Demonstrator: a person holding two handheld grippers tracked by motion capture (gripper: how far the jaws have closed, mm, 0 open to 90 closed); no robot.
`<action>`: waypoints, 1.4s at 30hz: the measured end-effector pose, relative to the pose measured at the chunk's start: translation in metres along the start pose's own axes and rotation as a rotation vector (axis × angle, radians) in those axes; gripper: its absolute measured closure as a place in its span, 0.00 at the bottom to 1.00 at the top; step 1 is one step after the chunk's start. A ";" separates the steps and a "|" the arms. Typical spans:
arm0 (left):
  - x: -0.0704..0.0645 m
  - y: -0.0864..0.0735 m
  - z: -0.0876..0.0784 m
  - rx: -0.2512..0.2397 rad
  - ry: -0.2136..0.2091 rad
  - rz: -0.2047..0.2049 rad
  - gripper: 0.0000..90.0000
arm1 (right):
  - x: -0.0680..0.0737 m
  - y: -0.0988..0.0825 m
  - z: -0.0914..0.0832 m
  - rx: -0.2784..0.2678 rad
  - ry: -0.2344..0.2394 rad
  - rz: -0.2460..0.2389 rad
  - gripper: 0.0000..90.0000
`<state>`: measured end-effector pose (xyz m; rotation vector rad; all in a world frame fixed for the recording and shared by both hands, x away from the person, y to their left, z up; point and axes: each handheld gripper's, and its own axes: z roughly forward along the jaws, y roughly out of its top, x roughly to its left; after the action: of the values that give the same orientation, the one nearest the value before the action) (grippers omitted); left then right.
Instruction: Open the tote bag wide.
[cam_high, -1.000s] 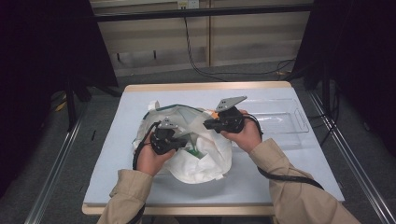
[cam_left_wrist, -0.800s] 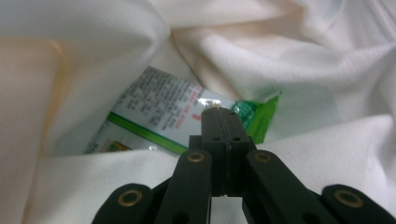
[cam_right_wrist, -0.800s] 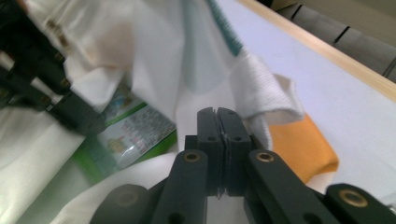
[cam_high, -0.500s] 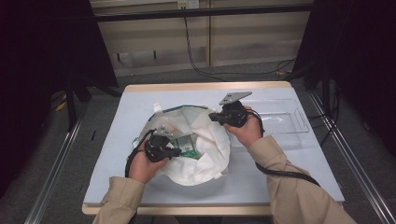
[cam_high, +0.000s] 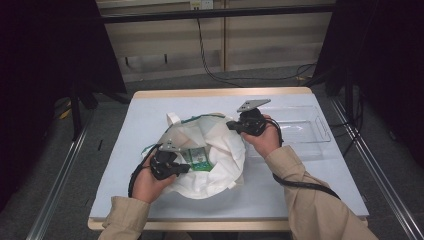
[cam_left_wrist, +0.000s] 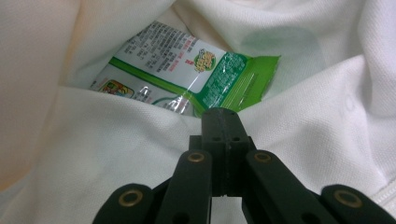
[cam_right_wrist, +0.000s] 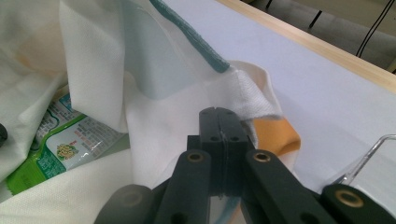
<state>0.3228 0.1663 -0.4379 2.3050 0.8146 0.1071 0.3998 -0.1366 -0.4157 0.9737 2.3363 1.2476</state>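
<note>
A pale blue-grey bench (cam_high: 140, 125) with a wooden edge is seen from above, a clear plastic tray (cam_high: 305, 131) lying at about three o'clock on it, empty as far as can be told. At the centre a white cloth tote bag (cam_high: 220, 167) is slumped, its mouth being held apart from two sides. The bag's rim at two o'clock is pinched by the right claw (cam_high: 233, 125), whose jaws are pressed together on a fold of fabric near a teal-edged handle (cam_right_wrist: 187, 32). The near rim at eight o'clock is clamped by the left claw (cam_high: 186, 168), likewise closed on the cloth. Inside the opening, at the bag's middle, a green-and-white snack packet (cam_left_wrist: 187, 77) is exposed, lying flat with printed text uppermost.

The step in hand is judged to be the opening of the bag so that its contents can be reached. For the next move, one rim would have to be released, that claw opened and brought down onto the packet's free edge, while the mouth is kept spread by the other.
</note>
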 end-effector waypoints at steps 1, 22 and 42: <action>-0.001 -0.001 0.000 -0.004 0.001 -0.009 1.00 | 0.000 0.000 0.000 0.000 0.000 -0.001 1.00; -0.004 -0.011 -0.006 0.023 0.028 -0.008 1.00 | -0.005 -0.003 -0.002 0.007 -0.020 0.017 1.00; 0.004 0.009 -0.006 -0.126 0.054 0.028 1.00 | 0.003 -0.004 -0.001 -0.009 0.010 -0.003 1.00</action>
<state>0.3288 0.1664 -0.4284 2.2029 0.7805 0.2273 0.3954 -0.1370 -0.4181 0.9635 2.3367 1.2635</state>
